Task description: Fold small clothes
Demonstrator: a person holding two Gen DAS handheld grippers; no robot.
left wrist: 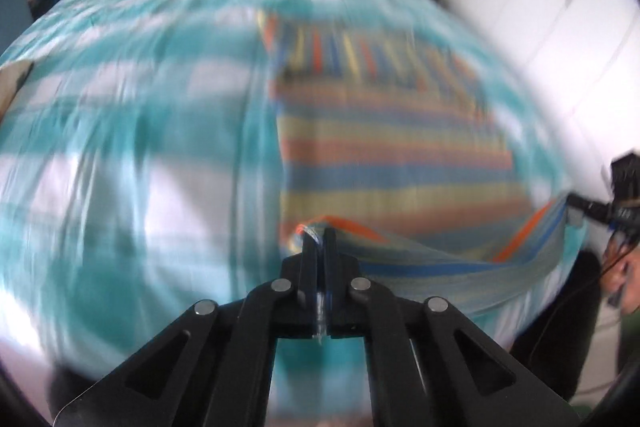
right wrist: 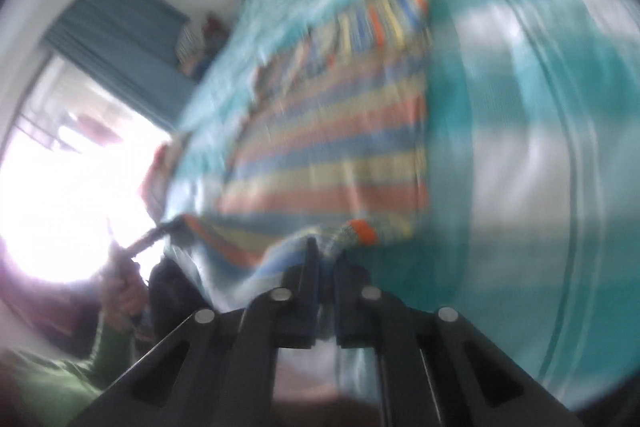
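Striped garment (left wrist: 392, 147), banded in orange, blue, yellow and pale green, lies spread on a bed with a teal-and-white checked bedspread (left wrist: 132, 115), right of the middle in the blurred left wrist view. Its near hem is lifted off the bedspread: the left gripper (left wrist: 319, 239) has its black jaws pressed together on the hem's left corner, and the cloth sags in a band toward the right gripper (left wrist: 576, 205), which pinches the other corner at the right edge, a hand (left wrist: 624, 279) below it. In the right wrist view, also smeared, the garment (right wrist: 336, 147) runs up the middle of the bedspread (right wrist: 520, 107). The right gripper (right wrist: 326, 251) is clamped on a bunched hem corner with an orange edge. Far left, the left gripper (right wrist: 160, 231) grips the opposite corner, against a bright window, held by a hand (right wrist: 124, 291) with a green sleeve (right wrist: 80, 375).
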